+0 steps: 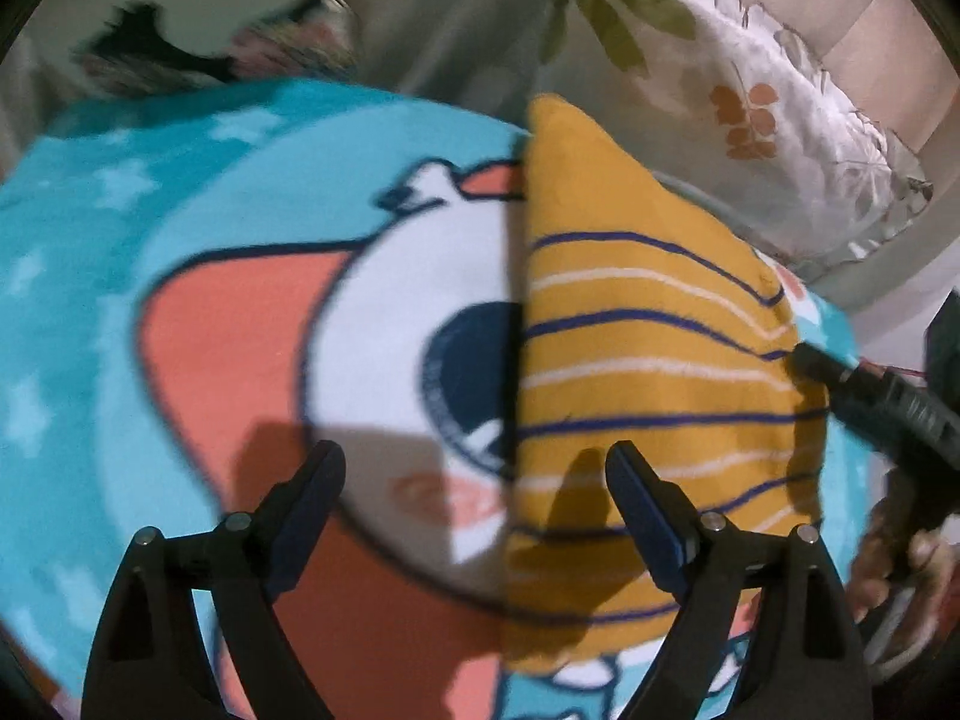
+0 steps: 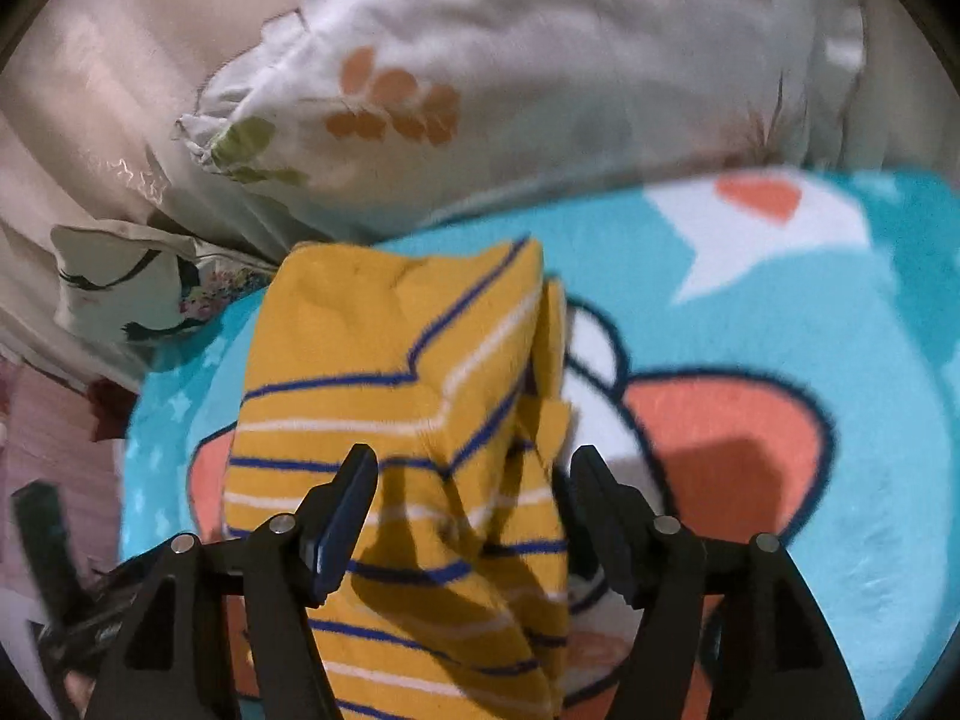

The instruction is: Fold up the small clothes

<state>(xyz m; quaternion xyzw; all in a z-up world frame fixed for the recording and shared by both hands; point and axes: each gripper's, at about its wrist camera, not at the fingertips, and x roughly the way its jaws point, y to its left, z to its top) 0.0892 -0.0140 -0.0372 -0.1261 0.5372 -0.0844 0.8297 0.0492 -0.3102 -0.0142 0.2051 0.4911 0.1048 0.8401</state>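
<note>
My left gripper (image 1: 474,480) is spread wide and holds nothing, hovering over the folded edge of the yellow striped garment (image 1: 648,360). My right gripper (image 2: 471,489) also gapes open above it. The garment lies on the blue cartoon blanket (image 1: 120,240), a floral pillow (image 2: 540,78) beyond.

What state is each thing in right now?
Mustard-yellow striped knit garment: folded over, lying on the blanket.
Turquoise cartoon-print fleece blanket: spread flat.
White leaf-print pillow: lying beyond the blanket.
Left claw: open, empty.
Right claw: open, over the garment.
</note>
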